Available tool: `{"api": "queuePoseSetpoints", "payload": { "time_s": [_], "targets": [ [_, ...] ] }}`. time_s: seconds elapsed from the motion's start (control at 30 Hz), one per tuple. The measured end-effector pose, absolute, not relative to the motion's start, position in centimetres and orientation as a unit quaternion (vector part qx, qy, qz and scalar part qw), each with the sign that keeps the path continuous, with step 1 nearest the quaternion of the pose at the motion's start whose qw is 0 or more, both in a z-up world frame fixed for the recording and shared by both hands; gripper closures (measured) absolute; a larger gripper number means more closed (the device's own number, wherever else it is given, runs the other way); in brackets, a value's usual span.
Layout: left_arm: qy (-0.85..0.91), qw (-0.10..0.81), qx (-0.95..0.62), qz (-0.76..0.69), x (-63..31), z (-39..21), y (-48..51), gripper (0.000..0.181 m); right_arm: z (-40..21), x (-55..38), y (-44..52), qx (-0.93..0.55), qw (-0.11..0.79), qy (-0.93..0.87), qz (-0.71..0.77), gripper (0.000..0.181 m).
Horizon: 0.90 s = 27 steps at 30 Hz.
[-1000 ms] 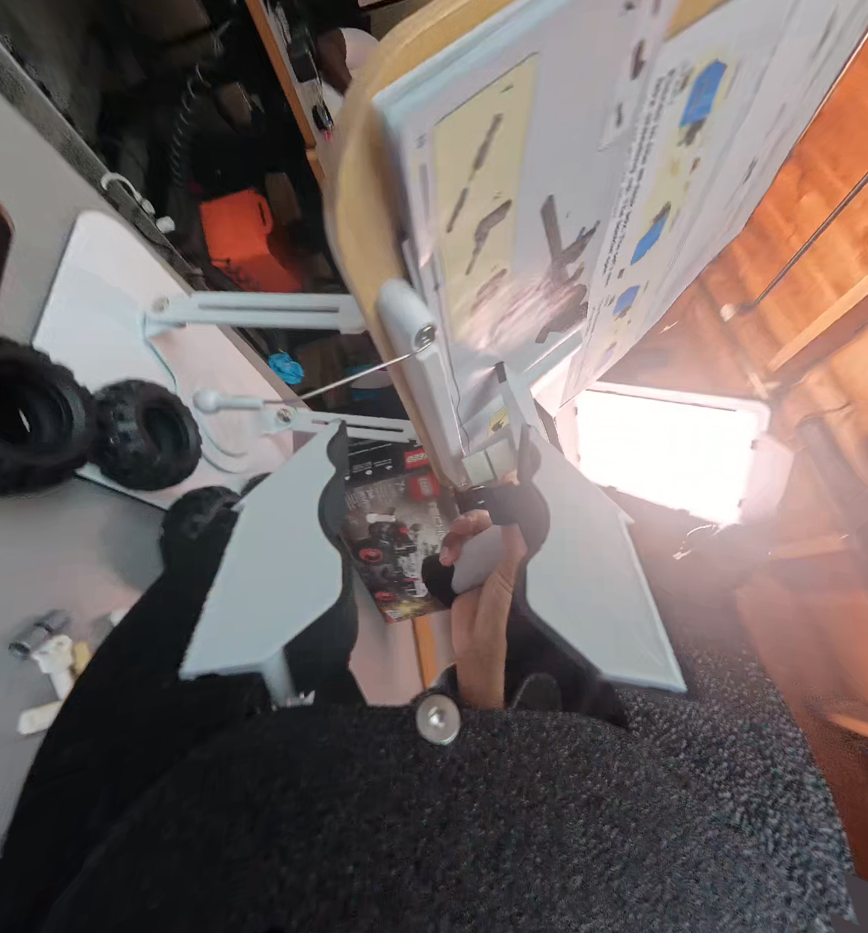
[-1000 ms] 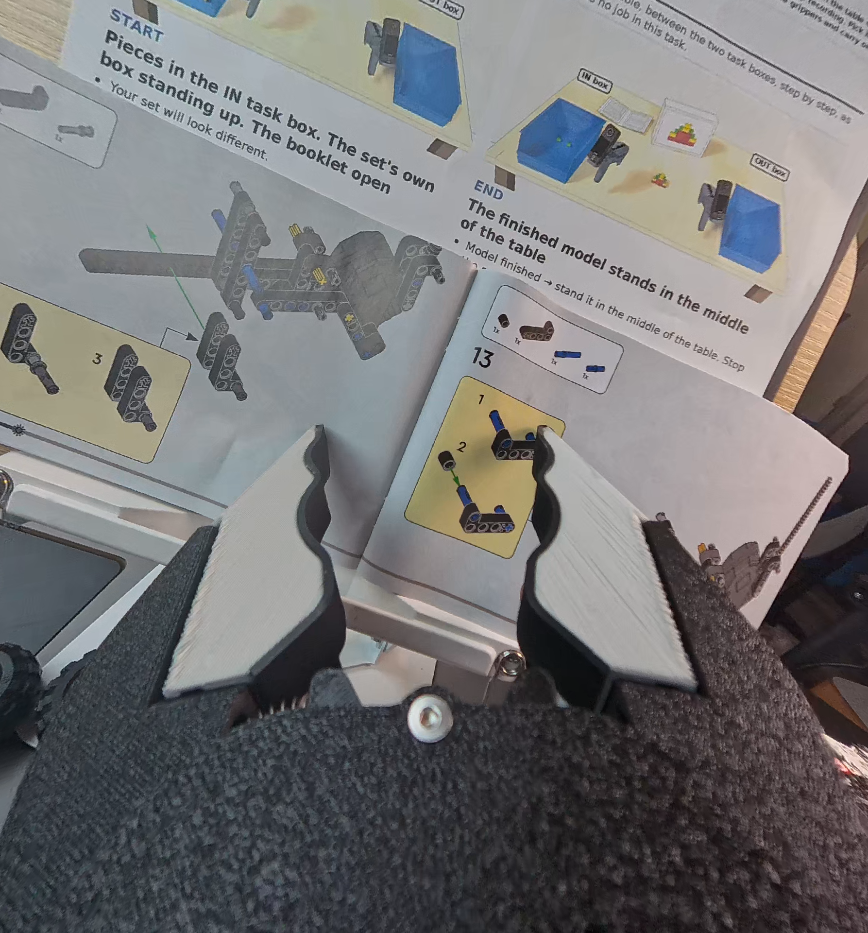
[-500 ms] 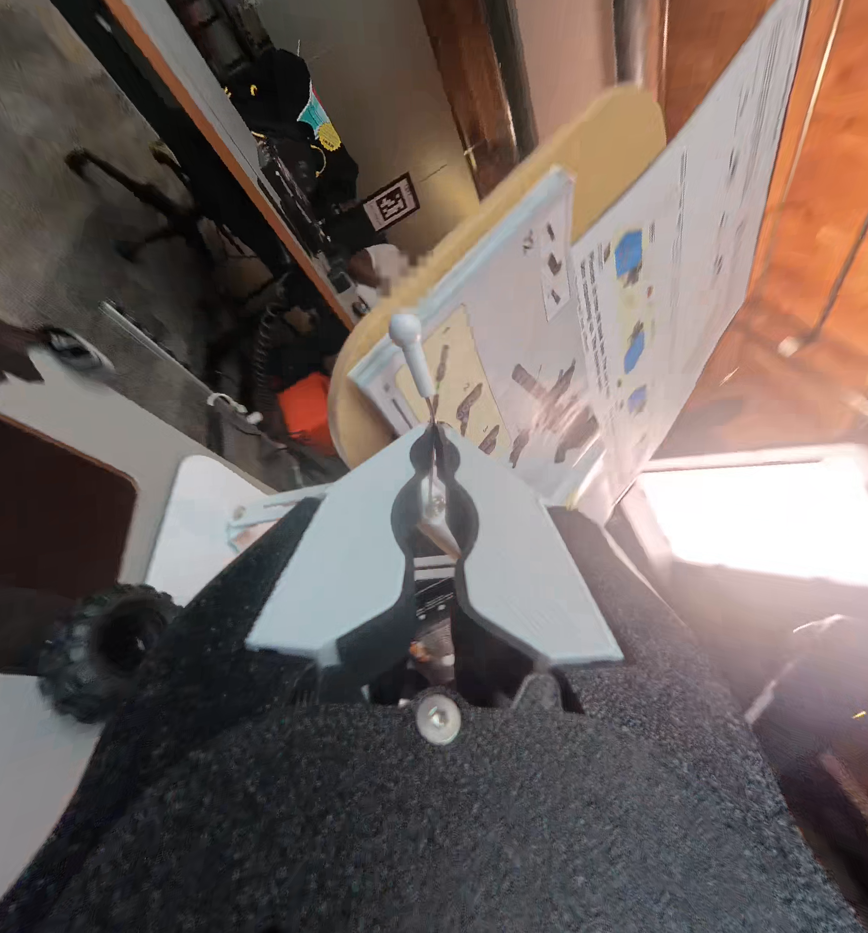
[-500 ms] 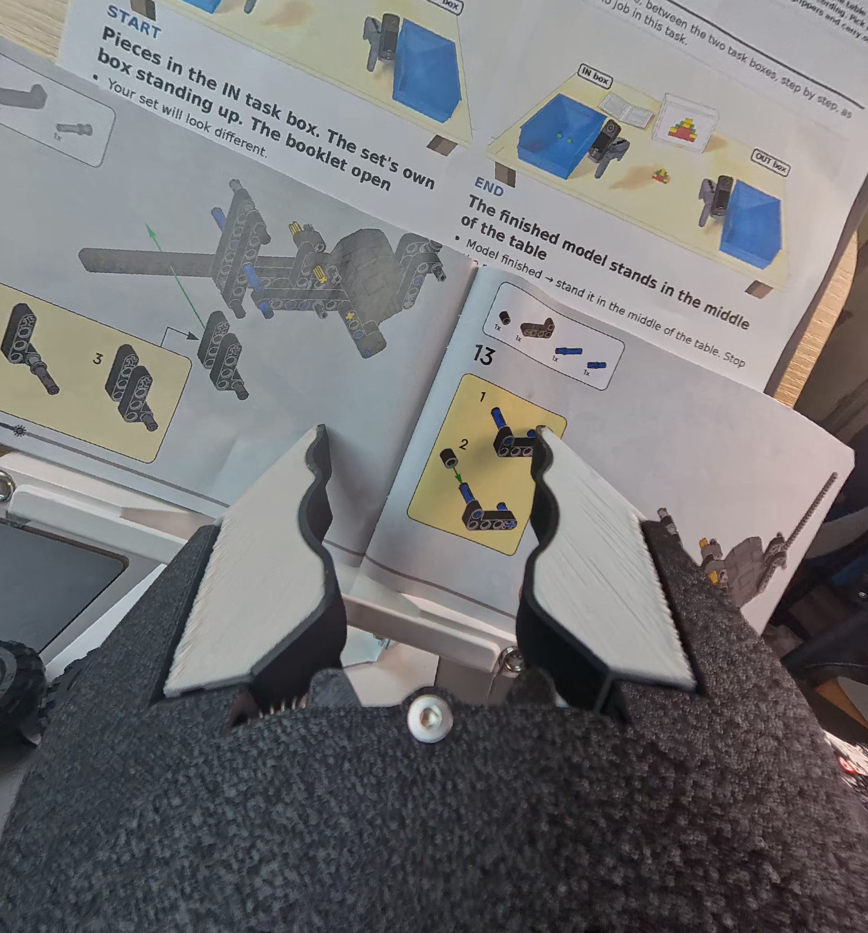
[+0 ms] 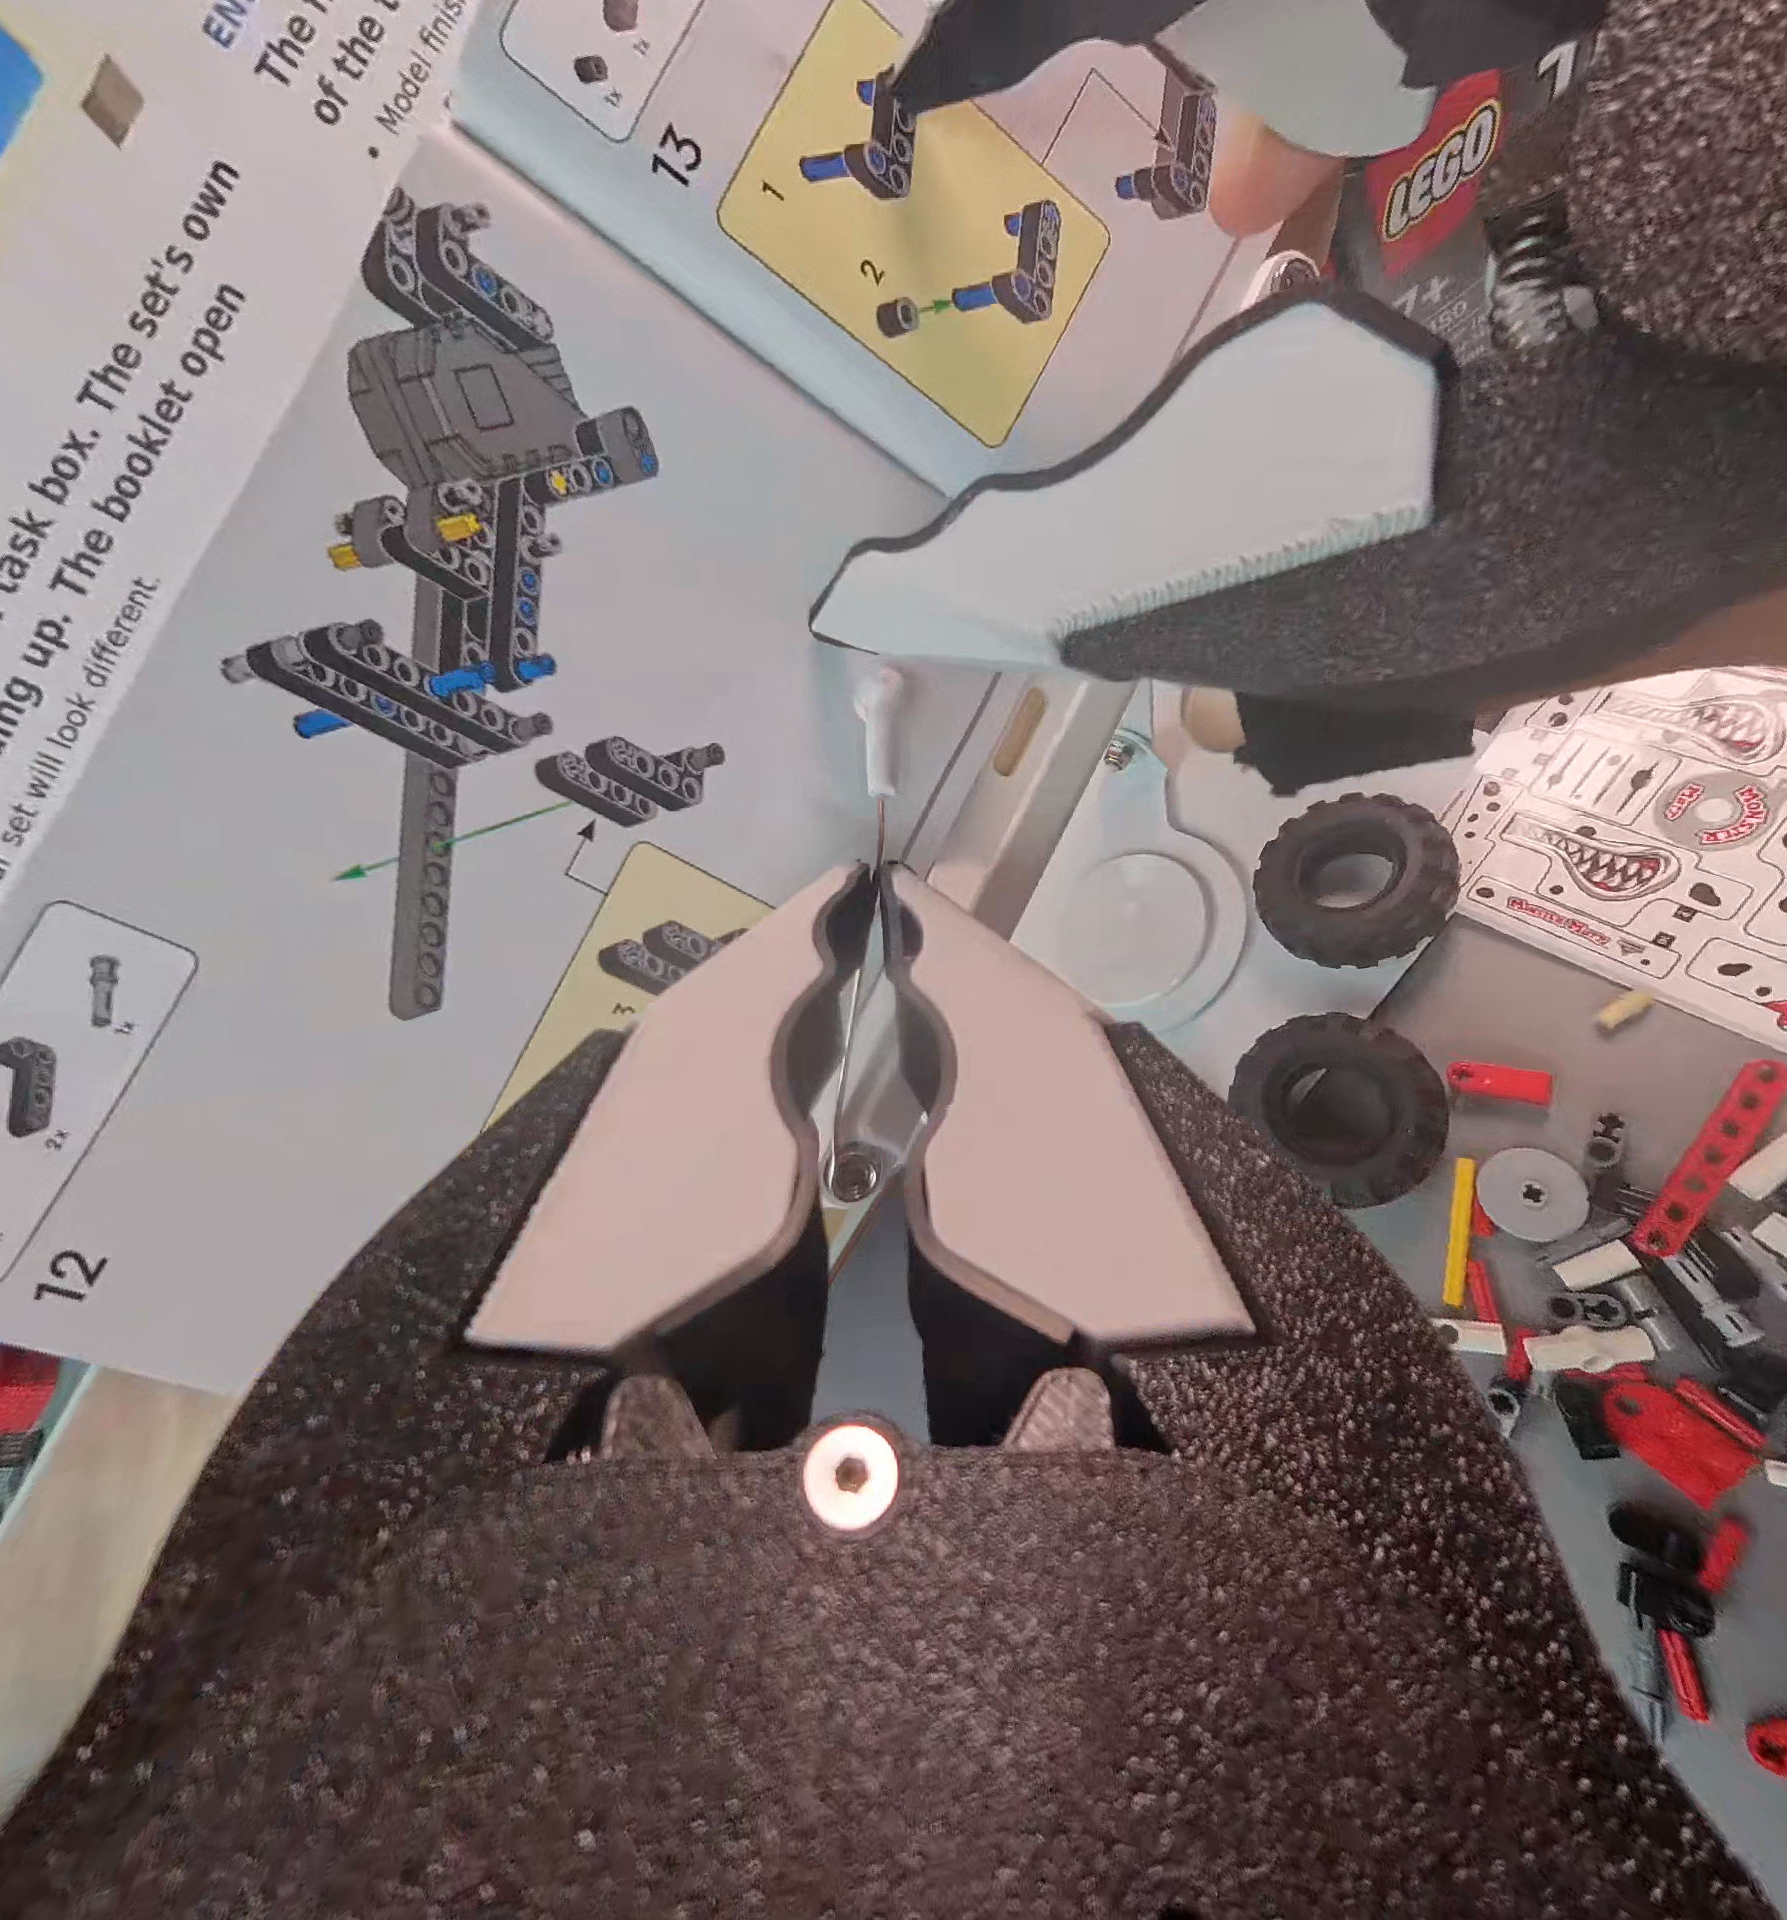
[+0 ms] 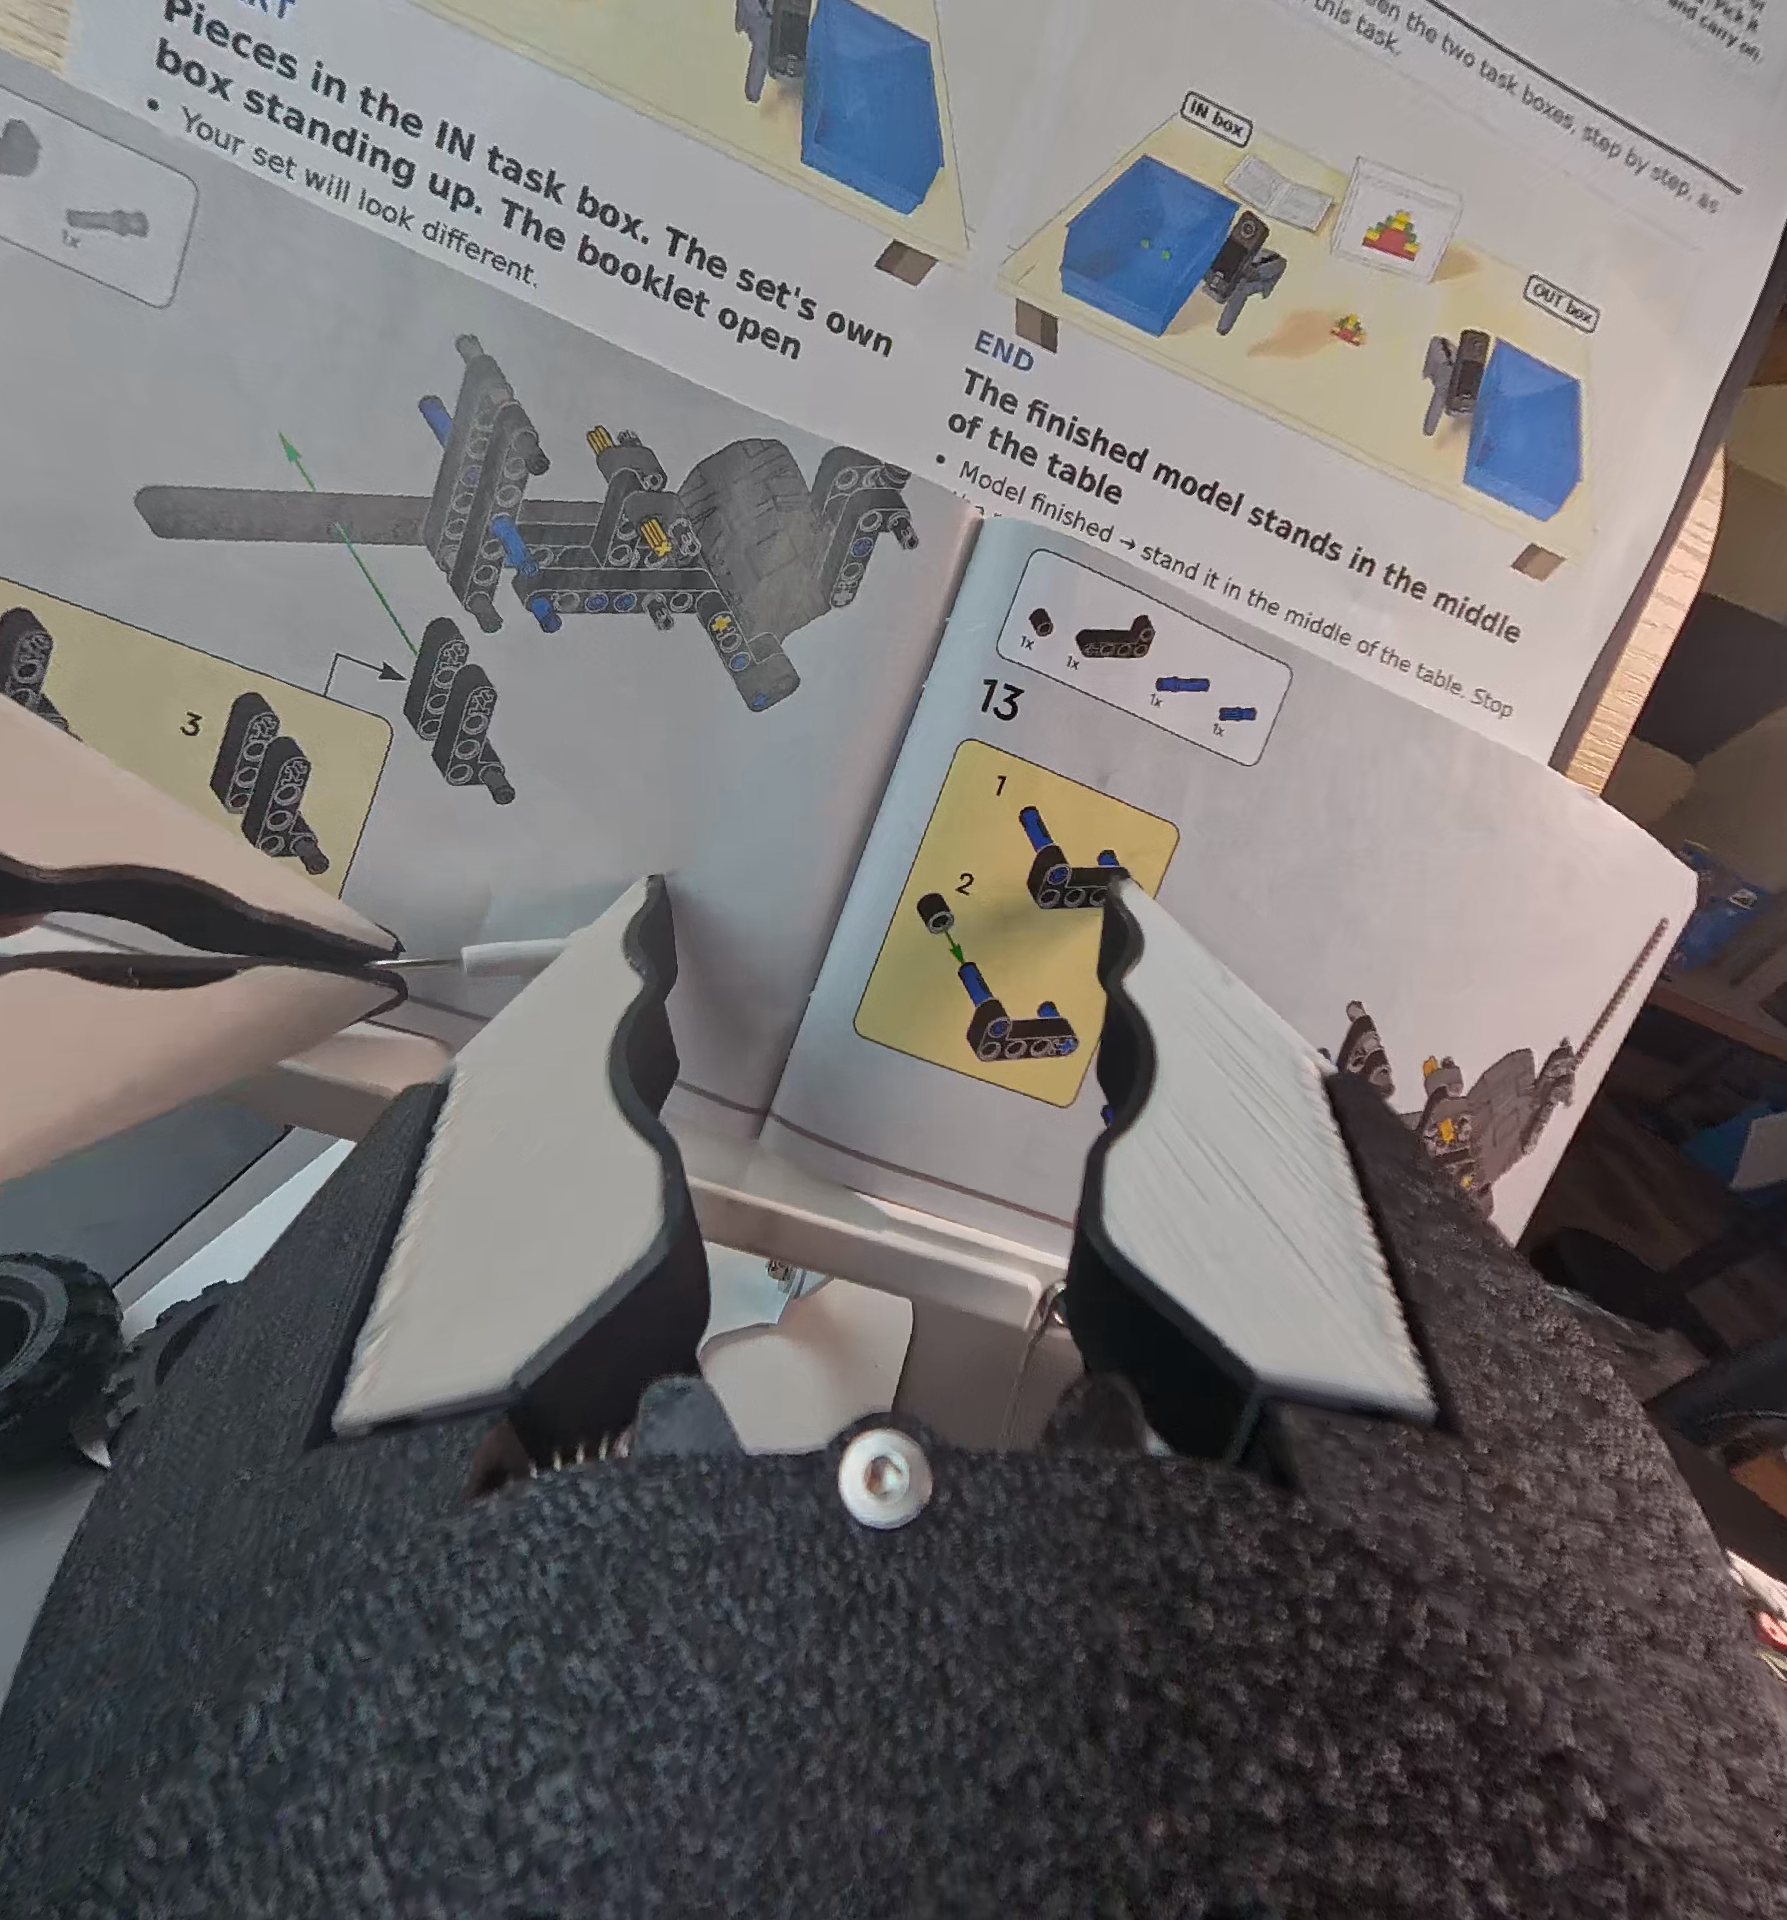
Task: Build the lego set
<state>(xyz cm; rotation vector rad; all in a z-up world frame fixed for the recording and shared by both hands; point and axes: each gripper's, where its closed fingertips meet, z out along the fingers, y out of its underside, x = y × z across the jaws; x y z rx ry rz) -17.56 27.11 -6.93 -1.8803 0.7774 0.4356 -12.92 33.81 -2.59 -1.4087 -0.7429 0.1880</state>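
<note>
The open instruction booklet [image 6: 660,748] stands on a white book stand [image 6: 868,1195]; it also shows in the left wrist view [image 5: 556,540]. My left gripper [image 5: 876,878] is shut on the stand's thin wire page holder [image 5: 881,727], whose white tip lies against the left page near the spine. The left gripper [image 6: 380,961] and the white tip [image 6: 499,956] also show in the right wrist view. My right gripper [image 6: 889,888] is open and empty, close in front of the right page. It also shows at upper right in the left wrist view [image 5: 868,353].
A printed task sheet [image 6: 1180,312] stands behind the booklet. Two black tyres [image 5: 1354,883] [image 5: 1336,1107], a sticker sheet [image 5: 1647,831] and several loose red, grey and white pieces [image 5: 1647,1299] lie on the grey table. The set's box [image 5: 1440,166] is behind my right gripper.
My left gripper shut on the wire page holder and swung it round onto the booklet's left page. My right gripper stayed open in front of the right page.
</note>
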Motion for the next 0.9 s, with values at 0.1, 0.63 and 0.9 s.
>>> {"api": "queuePoseSetpoints", "payload": {
  "time_s": [0.1, 0.63, 0.9],
  "targets": [
    [0.315, 0.507, -0.783, 0.174, -17.7, -6.9, 27.1, 0.175, -2.5, -11.9, 33.6, -0.631, 0.692, -0.335, 0.105, 0.096],
    [0.367, 0.501, -0.762, 0.185, -18.5, -7.2, 27.5, 0.177, -10.6, -4.1, 31.3, -0.648, 0.602, -0.420, 0.201, 0.134],
    [0.343, 0.498, -0.774, 0.187, -18.5, -7.4, 27.4, 0.179, -9.8, -2.3, 34.5, -0.598, 0.669, -0.438, -0.061, 0.178]
  ]
}}
